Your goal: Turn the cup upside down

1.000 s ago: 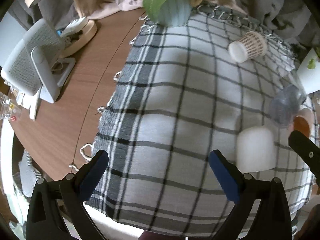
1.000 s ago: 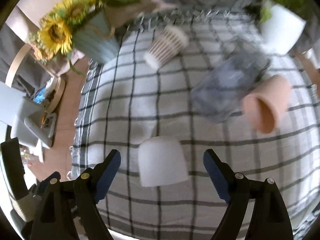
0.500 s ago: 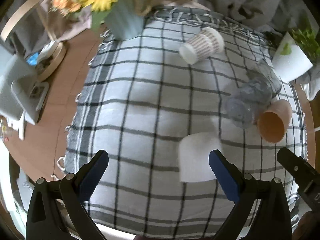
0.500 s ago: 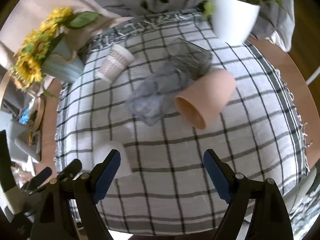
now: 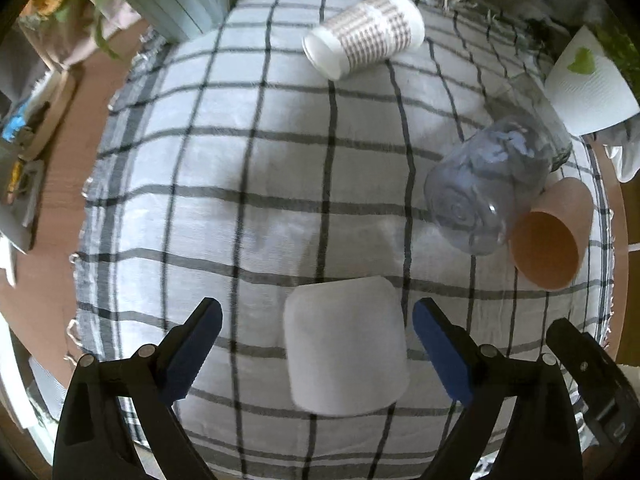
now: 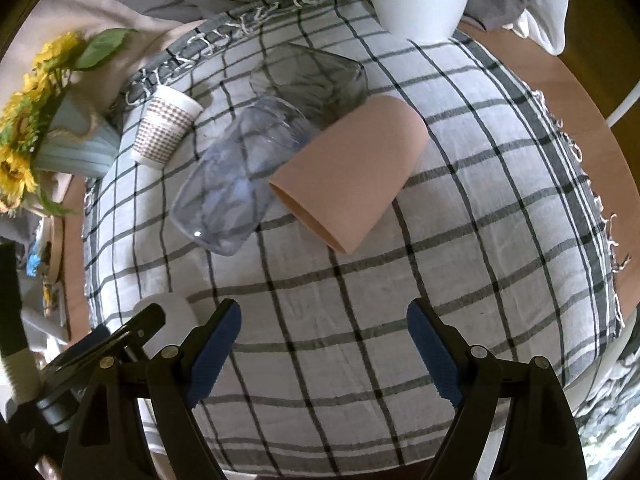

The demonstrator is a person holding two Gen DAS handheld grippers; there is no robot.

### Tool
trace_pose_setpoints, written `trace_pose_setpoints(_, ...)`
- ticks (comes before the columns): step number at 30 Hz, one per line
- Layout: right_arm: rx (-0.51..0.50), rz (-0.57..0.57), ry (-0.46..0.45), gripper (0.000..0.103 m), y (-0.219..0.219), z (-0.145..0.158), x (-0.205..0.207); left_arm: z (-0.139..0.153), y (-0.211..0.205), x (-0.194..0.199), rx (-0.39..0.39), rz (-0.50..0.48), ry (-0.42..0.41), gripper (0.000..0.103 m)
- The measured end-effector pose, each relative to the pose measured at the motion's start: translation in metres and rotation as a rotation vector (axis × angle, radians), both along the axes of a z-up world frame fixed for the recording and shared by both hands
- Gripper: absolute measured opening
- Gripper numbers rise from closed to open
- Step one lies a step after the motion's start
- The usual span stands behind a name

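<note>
A: Nearest, the left gripper (image 5: 316,334) is spread wide around the white cup (image 5: 346,346), which looks already upside down on the checked cloth (image 5: 240,184), untouched by either pad.

B: And the right gripper (image 6: 324,334)?

A: Also released, holding nothing, over bare cloth. Farther off, the clear cup (image 6: 240,176) and terracotta cup (image 6: 352,172) lie on their sides touching, the patterned paper cup (image 5: 362,34) farthest (also tipped). Those seem left to do.

White cup (image 5: 346,346) stands upside down on cloth.
</note>
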State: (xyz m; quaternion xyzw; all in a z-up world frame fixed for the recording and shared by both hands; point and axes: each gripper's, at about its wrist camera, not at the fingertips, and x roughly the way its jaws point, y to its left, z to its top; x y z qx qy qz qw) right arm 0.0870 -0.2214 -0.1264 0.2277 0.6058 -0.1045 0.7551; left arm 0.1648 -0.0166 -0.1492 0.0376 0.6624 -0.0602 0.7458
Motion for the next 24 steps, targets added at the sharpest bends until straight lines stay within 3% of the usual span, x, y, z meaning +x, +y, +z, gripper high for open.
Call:
trace_pose_setpoints(11, -0.001, 0.003, 0.016, 0.085, -0.007, -0.007, 0.005, -0.023, -0.009, 0.010, -0.060, 0.016, 0.080, 0.067)
trace_pose_setpoints(13, 0.003, 0.014, 0.017, 0.085, -0.006, -0.007, 0.006, -0.022, -0.010, 0.010, -0.056, 0.018, 0.077, 0.066)
trace_pose_setpoints(17, 0.002, 0.016, 0.015, 0.085, -0.008, -0.007, 0.006, -0.013, -0.015, 0.009, -0.056, 0.019, 0.034, 0.066)
trace_pose_setpoints(24, -0.003, 0.024, -0.009, 0.085, -0.011, -0.001, 0.004, 0.007, -0.018, -0.003, -0.069, 0.007, -0.123, 0.066)
